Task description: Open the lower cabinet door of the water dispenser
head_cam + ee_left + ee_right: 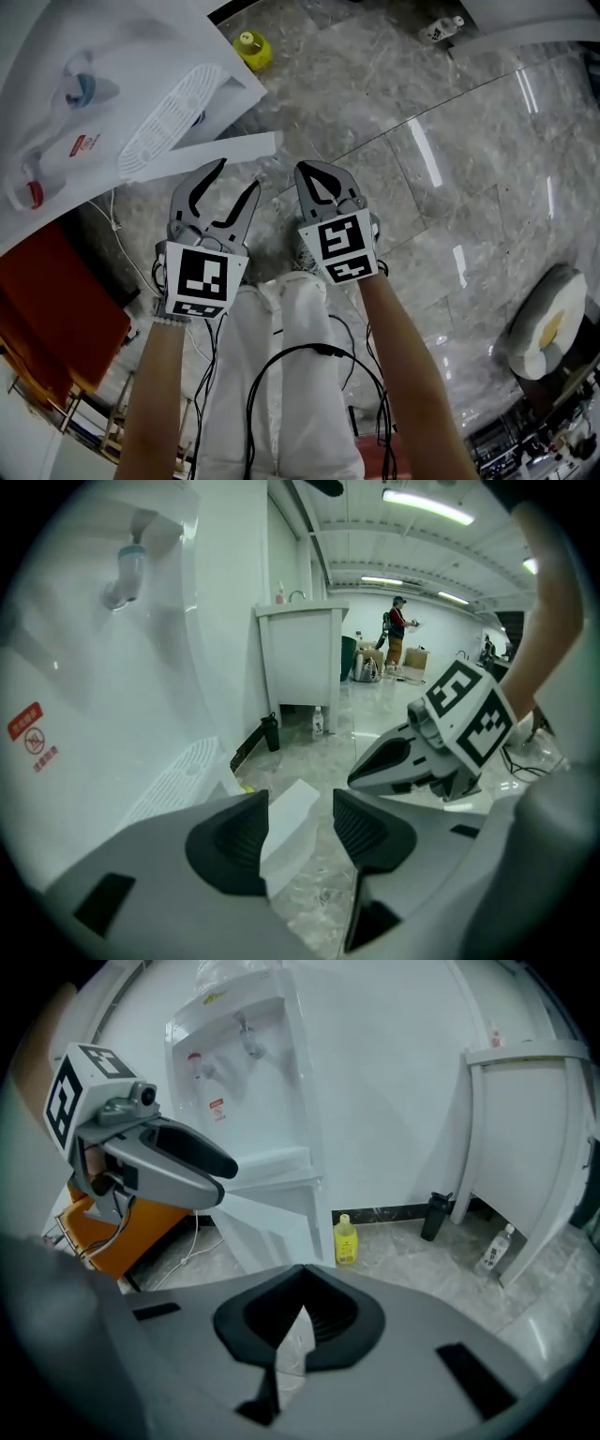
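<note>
The left gripper's (237,175) jaws stand apart, with the free edge of the door (291,832) seen between them but not clamped. The right gripper's (309,173) jaws are pressed together on nothing. The plain white door (225,150) stands swung out from the foot of the dispenser (94,112), just beyond both grippers. Only the right gripper view shows the dispenser's whole front, with a yellow bottle (346,1239) at its right. Only the left gripper view shows a person (397,630) far off.

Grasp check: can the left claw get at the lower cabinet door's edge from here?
Likely yes. The left claw is open, and the free edge of the lower cabinet door lines up between its jaws with nothing in front. The right claw, shut, sits beside it, off that line.
</note>
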Demonstrator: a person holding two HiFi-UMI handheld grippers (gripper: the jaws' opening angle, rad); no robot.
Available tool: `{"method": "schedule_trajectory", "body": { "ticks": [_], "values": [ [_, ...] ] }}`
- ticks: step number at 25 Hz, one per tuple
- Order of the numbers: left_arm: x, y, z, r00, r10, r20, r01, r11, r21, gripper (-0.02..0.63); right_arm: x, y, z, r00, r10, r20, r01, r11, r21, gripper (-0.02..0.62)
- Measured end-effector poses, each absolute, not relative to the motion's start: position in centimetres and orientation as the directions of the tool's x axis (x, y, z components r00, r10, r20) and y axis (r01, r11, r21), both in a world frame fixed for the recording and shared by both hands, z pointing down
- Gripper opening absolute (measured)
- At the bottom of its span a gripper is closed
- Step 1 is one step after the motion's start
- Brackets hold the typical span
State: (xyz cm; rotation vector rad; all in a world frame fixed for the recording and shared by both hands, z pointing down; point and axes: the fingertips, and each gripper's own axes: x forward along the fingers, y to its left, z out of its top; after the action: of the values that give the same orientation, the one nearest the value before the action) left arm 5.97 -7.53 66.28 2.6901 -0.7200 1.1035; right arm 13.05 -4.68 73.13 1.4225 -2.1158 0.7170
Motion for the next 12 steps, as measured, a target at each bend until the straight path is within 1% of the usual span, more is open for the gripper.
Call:
{"method": "schedule_trajectory", "body": {
  "ticks": [12],
  "values": [
    [7.8, -8.9, 71.3, 0.517, -0.311, 0.798, -0.313, -0.936, -0.162, 0.23, 15.8, -3.6, 72.2, -0.294, -0.708, 0.642, -0.955, 0.247, -0.164, 0.005]
  ]
}}
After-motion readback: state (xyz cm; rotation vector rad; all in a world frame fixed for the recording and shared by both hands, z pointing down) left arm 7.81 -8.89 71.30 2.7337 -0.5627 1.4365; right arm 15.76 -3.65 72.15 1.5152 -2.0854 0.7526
